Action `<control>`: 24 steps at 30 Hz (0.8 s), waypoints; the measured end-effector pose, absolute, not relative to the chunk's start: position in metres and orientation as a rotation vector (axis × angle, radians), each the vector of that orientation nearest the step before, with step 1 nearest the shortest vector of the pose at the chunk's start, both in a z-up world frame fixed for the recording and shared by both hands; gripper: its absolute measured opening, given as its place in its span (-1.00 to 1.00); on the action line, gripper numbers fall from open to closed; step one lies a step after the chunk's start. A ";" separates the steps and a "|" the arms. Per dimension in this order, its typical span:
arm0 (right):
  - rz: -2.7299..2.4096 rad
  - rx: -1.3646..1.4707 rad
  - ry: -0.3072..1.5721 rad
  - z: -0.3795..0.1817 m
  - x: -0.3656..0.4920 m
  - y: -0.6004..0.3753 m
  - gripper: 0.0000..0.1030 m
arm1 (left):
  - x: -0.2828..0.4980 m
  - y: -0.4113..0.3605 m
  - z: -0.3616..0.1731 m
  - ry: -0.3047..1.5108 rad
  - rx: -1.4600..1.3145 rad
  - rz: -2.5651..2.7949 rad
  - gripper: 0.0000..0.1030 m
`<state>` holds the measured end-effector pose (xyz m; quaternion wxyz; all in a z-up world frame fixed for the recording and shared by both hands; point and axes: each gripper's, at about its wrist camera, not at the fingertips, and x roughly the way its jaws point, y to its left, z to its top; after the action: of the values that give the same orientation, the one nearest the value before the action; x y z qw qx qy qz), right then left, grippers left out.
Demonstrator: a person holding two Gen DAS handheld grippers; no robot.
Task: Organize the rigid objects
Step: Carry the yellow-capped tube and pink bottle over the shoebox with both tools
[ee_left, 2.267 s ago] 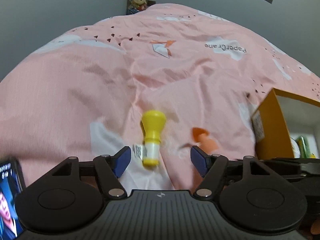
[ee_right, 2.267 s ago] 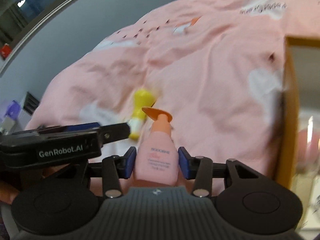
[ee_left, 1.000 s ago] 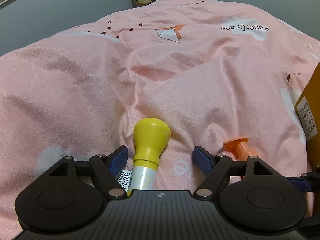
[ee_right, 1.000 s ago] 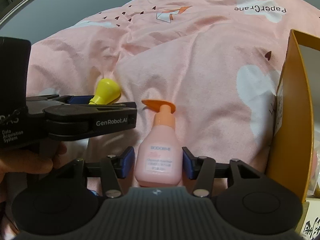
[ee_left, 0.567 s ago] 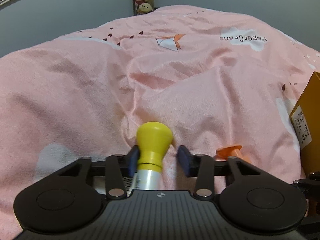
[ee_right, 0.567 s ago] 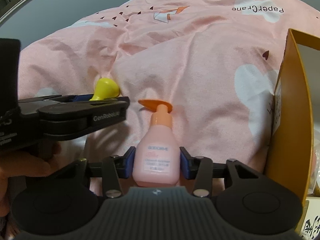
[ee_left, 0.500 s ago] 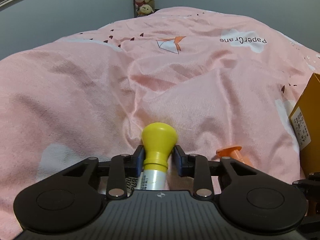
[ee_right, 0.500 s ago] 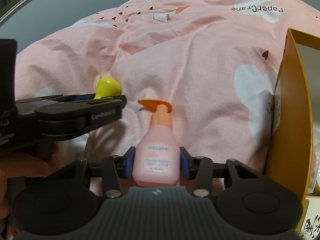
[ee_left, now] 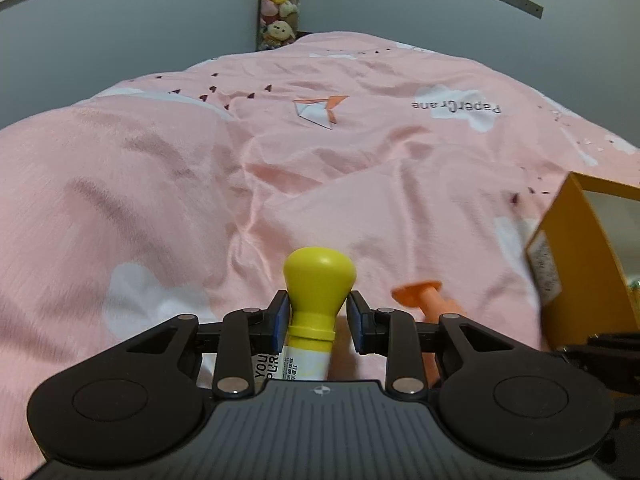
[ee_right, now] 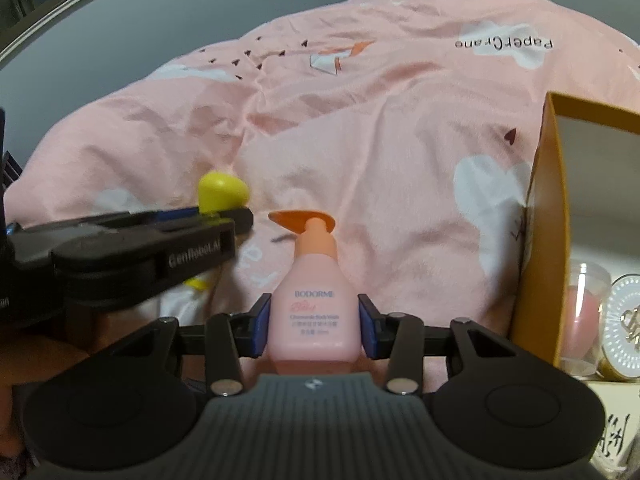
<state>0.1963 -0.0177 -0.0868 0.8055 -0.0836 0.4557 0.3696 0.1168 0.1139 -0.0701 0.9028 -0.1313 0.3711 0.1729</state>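
My left gripper (ee_left: 318, 320) is shut on a yellow-capped tube (ee_left: 316, 284) and holds it above the pink bedspread (ee_left: 200, 184). The tube's bulb cap points forward past the fingertips. My right gripper (ee_right: 314, 326) is shut on a pink pump bottle (ee_right: 314, 312) with an orange pump head, held upright. The orange pump head also shows in the left wrist view (ee_left: 420, 294). The left gripper and the yellow cap (ee_right: 222, 192) show at the left of the right wrist view.
An open orange box (ee_right: 548, 216) stands at the right, close to the pink bottle, and also shows in the left wrist view (ee_left: 580, 256). Inside it are a clear cup with a pink sponge (ee_right: 586, 312) and a round white lid (ee_right: 628, 316). Plush toys (ee_left: 280, 4) hang at the far wall.
My left gripper has closed on the yellow-capped tube and lifted it off the bedspread. My right gripper has kept its hold on the pink bottle and risen slightly.
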 end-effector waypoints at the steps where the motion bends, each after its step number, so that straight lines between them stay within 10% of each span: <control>1: 0.794 -0.181 0.969 -0.084 0.194 -0.019 -0.16 | 0.113 0.113 -0.068 0.767 -0.283 0.350 -0.34; 17: 0.793 -0.214 0.943 -0.068 0.169 -0.034 -0.16 | 0.089 0.121 -0.075 0.862 -0.480 0.279 -0.46; 24: 0.774 -0.240 0.976 -0.088 0.171 -0.030 -0.16 | 0.092 0.122 -0.080 0.804 -0.488 0.262 0.08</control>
<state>0.1710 -0.0301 -0.0885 0.8054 -0.1123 0.4559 0.3617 0.0919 0.1220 -0.0803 0.8832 -0.2343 0.3862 0.1257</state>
